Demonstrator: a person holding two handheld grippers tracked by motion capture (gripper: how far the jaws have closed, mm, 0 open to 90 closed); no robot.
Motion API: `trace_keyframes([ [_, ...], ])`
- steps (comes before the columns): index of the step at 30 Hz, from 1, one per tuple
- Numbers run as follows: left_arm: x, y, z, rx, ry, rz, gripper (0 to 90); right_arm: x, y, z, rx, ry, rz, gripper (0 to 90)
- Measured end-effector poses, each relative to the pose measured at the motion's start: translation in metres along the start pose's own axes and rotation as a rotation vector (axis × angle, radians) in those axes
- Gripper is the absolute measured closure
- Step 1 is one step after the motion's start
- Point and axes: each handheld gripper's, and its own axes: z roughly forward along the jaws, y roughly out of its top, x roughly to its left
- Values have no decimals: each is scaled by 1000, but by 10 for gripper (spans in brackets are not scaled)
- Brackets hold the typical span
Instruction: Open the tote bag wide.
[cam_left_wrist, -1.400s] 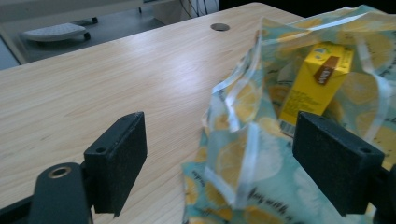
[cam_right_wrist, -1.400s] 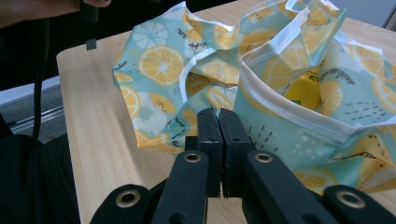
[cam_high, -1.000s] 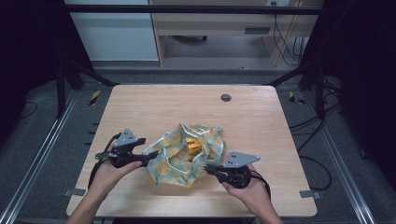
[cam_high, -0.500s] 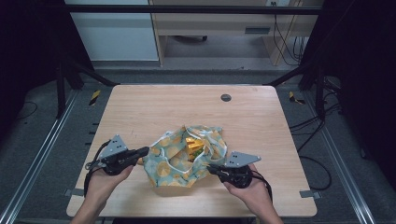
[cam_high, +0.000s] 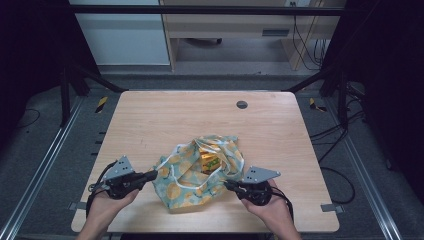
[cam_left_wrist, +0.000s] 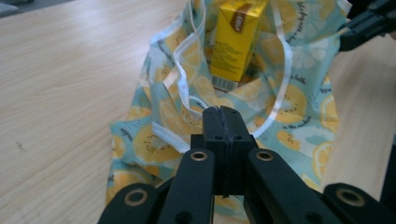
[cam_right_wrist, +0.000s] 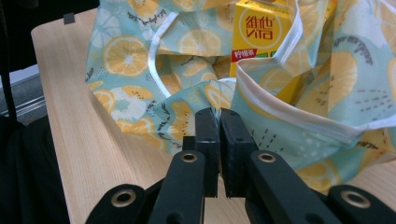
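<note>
Left tongs (cam_high: 152, 174) read shut, jaws flat together, tips at the left edge of the lemon-print cloth bag (cam_high: 187, 186). From the left gripper view you cannot tell whether any cloth is caught between them or whether they merely lie on it. Right tongs (cam_high: 227, 184) are also narrowed to a slit and look to be nipping the bag's right rim, just below its white binding. The bag lies slumped at the near middle of the counter (cam_high: 165, 120), mouth facing up and away from you, its white handle loops (cam_left_wrist: 187, 79) slack across the opening. A yellow drink carton (cam_high: 210, 161) stands inside, tilted, its top showing at the mouth. Judgement: the step in hand is securing both sides of the bag mouth, either to spread it or to lift the bag with the carton in it. The right side looks taken and the left is unconfirmed. Next move: check the left bite first. If the cloth slips free, open the left tongs, seat them over the bound rim rather than the loose panel, and close again. Then draw both hands apart evenly and slowly, keeping the rim level. Risk noted: an uneven pull would tip the carton over or drag the bag toward the near edge.
</note>
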Motion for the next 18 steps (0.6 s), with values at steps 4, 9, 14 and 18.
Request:
trace_keyframes([
  [4,-9,-5,6,68,-20,52,900,-1,-4,0,19,-6,9,864],
  [9,-13,-17,22,189,-21,108,900,-3,-8,2,53,-20,13,860],
  [14,-12,-22,29,260,11,134,900,-7,-14,5,100,-42,24,857],
  [18,-9,-26,33,295,24,137,900,-9,-18,8,141,-54,37,859],
])
